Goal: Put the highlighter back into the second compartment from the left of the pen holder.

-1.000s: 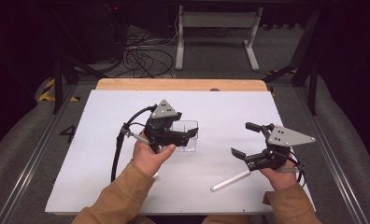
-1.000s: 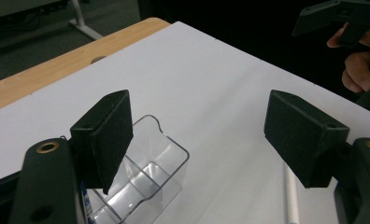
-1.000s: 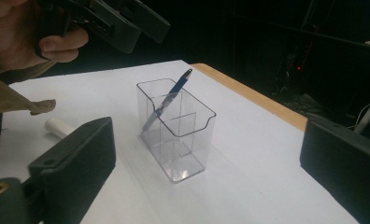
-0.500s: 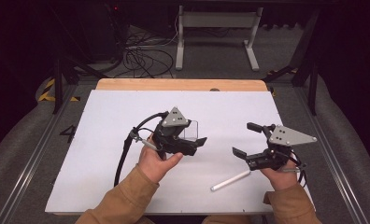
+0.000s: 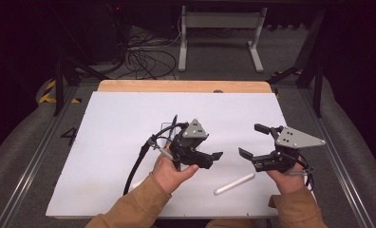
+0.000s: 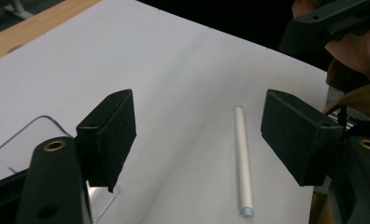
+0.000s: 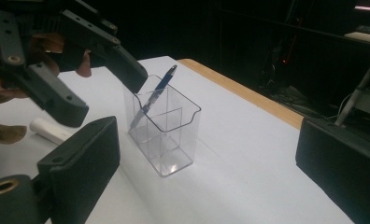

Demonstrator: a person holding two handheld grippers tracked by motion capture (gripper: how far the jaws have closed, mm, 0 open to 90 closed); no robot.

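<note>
White plastic marker-like stick (image 5: 234,184), a slim straight cylinder with a pale blue end, lies flat on the white counter (image 5: 115,123) near its front edge, between the person's two hands and touching neither. It looks light and rigid, with a smooth round barrel that would likely roll or squirt sideways if pinched off-centre, so the safest hold is probably across the middle of its length, pads square to the barrel and set low against the counter. The left tongs (image 5: 213,158) hover above the counter just to the left of the stick's far end; in the left gripper view the stick (image 6: 242,158) shows ahead and below, nearer the right-hand jaw than the other, running lengthwise away from the camera, and not yet between the pads. Those jaws have just been closing a little, yet they stand wide apart with nothing in them. The right tongs (image 5: 258,145) are held off to the right of the stick and above it, jaws spread and empty, pointing toward the left hand. Behind the left tongs stands a clear plastic rectangular pen holder (image 7: 162,130) with a blue ballpoint pen (image 7: 154,97) leaning inside it, well apart from the stick.
</note>
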